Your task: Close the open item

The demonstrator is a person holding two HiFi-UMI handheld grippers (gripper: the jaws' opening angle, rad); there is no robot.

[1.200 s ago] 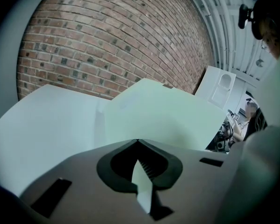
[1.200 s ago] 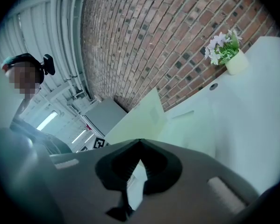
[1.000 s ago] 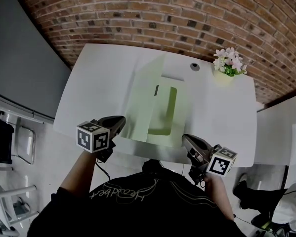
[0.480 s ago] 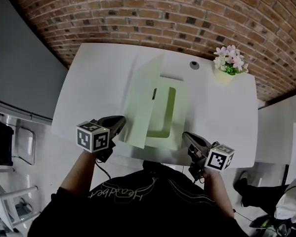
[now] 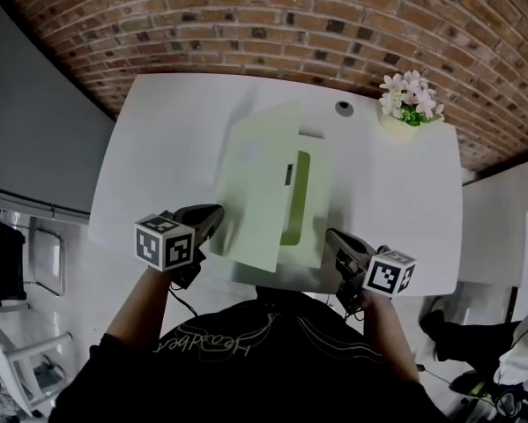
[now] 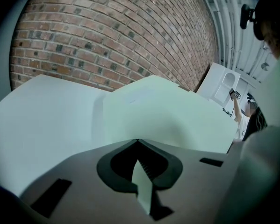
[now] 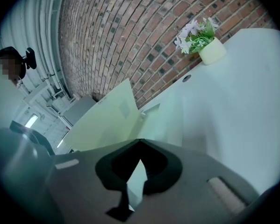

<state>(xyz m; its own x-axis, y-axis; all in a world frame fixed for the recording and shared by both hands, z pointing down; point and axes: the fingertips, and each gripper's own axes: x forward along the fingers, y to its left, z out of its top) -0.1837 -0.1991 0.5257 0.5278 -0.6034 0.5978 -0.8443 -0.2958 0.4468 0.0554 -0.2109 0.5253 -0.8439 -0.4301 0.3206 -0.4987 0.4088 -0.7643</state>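
Note:
A pale green folder lies on the white table (image 5: 158, 139). Its front cover (image 5: 259, 192) is raised and leans to the right over the base (image 5: 318, 227), so only a strip of the darker green inside (image 5: 297, 196) shows. My left gripper (image 5: 212, 214) is shut and empty, just left of the cover's lower corner. In the left gripper view the cover (image 6: 168, 111) rises beyond the shut jaws of the left gripper (image 6: 137, 141). My right gripper (image 5: 331, 236) is shut and empty at the base's near right corner. The right gripper view shows the cover (image 7: 107, 120) tilted past the right gripper (image 7: 139, 142).
A small pot of pink and white flowers (image 5: 405, 104) stands at the table's far right corner, and the same pot (image 7: 210, 50) shows in the right gripper view. A round cable hole (image 5: 341, 107) sits beside it. A brick wall runs behind the table. Metal chairs stand at the left.
The folder's cover has swung further right and down over the base, hiding more of the green inside. Both grippers have stayed near the table's front edge.

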